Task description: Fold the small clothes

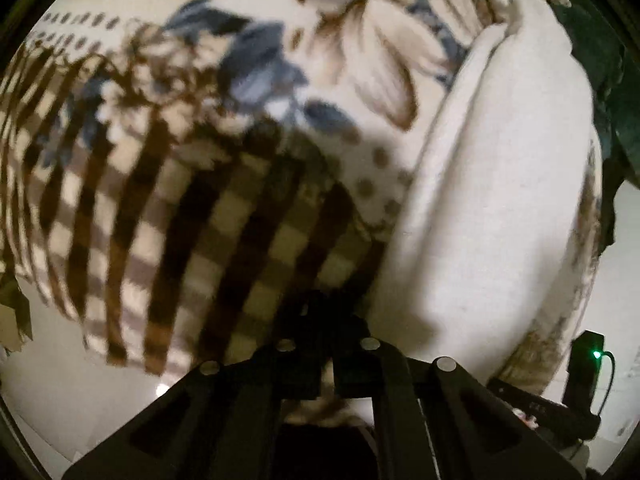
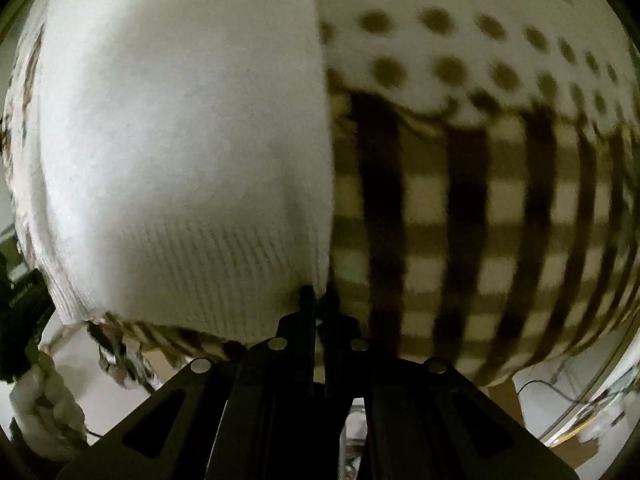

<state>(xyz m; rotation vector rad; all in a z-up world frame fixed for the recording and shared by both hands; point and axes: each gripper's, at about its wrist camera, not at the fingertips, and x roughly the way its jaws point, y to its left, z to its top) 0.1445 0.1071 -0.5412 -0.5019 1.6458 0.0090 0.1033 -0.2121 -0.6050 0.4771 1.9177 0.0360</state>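
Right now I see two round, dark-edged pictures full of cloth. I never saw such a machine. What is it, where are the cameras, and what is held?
No robot: a person holds a two-finger gripper in each hand. Each round picture comes from a fisheye camera on one gripper, looking along its fingers. The left gripper and the right gripper are both shut. A white knitted garment lies on a patterned blanket with checks, dots and flowers. The right gripper pinches the garment's ribbed hem; what the left one holds is too blurred to tell.

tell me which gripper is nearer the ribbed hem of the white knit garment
Right. The right gripper is shut at the corner of the ribbed hem. The left gripper is shut beside the garment's plain edge on the patterned blanket; no ribbing shows in its view.
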